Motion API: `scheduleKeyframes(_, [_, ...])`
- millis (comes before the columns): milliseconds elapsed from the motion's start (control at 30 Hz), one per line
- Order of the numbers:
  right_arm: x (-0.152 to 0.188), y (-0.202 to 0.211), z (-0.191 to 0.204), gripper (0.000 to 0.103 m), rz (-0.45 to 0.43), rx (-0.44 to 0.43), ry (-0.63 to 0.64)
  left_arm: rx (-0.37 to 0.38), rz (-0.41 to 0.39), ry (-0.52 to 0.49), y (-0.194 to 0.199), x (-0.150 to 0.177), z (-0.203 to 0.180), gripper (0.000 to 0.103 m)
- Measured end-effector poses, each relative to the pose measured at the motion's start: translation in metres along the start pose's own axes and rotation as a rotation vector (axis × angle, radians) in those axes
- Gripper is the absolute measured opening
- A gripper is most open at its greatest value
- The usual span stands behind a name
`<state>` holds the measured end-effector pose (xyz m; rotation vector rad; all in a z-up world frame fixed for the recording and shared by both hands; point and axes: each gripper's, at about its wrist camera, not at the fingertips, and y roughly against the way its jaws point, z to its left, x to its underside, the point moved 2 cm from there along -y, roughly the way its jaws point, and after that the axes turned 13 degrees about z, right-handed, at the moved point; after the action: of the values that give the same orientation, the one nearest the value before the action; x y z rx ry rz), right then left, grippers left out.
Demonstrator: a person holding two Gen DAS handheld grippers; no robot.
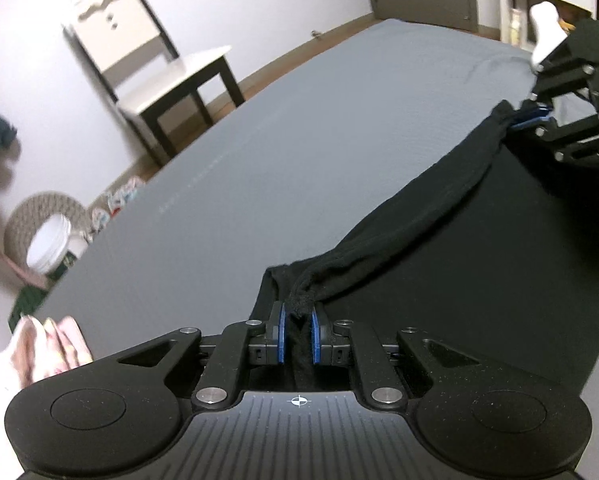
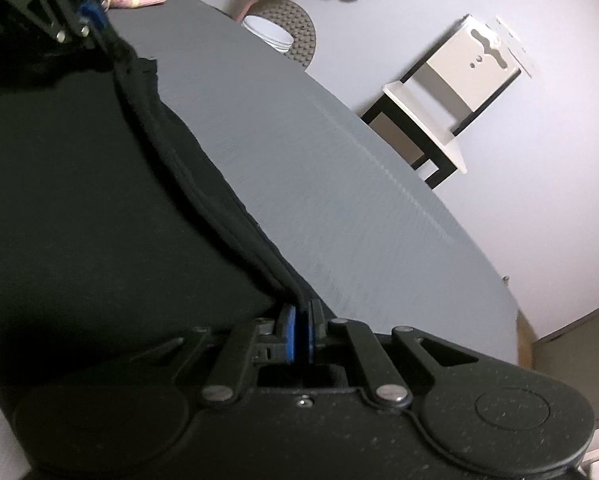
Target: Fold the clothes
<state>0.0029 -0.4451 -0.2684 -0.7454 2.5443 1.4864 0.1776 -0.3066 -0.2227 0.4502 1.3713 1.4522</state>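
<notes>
My left claw (image 1: pixel 298 330) and right claw (image 2: pixel 299 334) each pinch the black garment's (image 1: pixel 439 280) edge, taut across frame center for folding.

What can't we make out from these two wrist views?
- Black garment: type unclear in both views; the lower part runs off frame.
- Pink folded clothes: blurred in the left view, cut by the top edge in the right.
- Left gripper, right gripper: the hands holding them are out of frame.
</notes>
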Motion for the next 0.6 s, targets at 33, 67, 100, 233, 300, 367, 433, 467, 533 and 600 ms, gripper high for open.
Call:
scheduleKeyframes(33, [0.001, -0.002, -0.002, 0.005, -0.004, -0.007, -0.012, 0.003, 0.004, 0.013, -0.003, 0.0, 0.0, 0.011])
scheduleKeyframes(67, [0.002, -0.003, -0.004, 0.005, 0.002, -0.016, -0.023, 0.005, 0.007, 0.027, -0.005, 0.001, -0.001, 0.011])
scheduleKeyframes(100, [0.002, -0.004, -0.005, 0.006, 0.009, -0.026, -0.034, 0.008, 0.009, 0.04, -0.006, 0.002, -0.002, 0.011])
scheduleKeyframes(233, [0.003, -0.008, -0.008, 0.018, 0.005, -0.02, -0.054, 0.005, 0.017, 0.07, -0.011, 0.001, -0.005, 0.011])
scheduleKeyframes(300, [0.004, -0.01, -0.019, 0.023, -0.003, -0.043, -0.099, -0.018, 0.018, 0.045, -0.011, 0.001, -0.01, 0.011])
scheduleKeyframes(367, [0.008, -0.008, -0.029, 0.032, -0.012, -0.076, -0.16, -0.037, 0.022, 0.026, -0.012, 0.0, -0.016, 0.011])
scheduleKeyframes(433, [0.017, -0.006, -0.043, 0.033, -0.033, -0.141, -0.23, -0.045, 0.022, 0.02, -0.012, -0.004, -0.02, 0.011])
scheduleKeyframes(467, [0.022, -0.005, -0.048, 0.033, -0.041, -0.172, -0.25, -0.044, 0.022, 0.02, -0.011, -0.004, -0.022, 0.011])
scheduleKeyframes(533, [0.032, -0.003, -0.057, 0.035, -0.051, -0.223, -0.283, -0.042, 0.02, 0.023, -0.011, -0.004, -0.024, 0.011])
scheduleKeyframes(600, [0.041, -0.002, -0.064, 0.035, -0.051, -0.236, -0.296, -0.041, 0.019, 0.026, -0.011, -0.004, -0.024, 0.011])
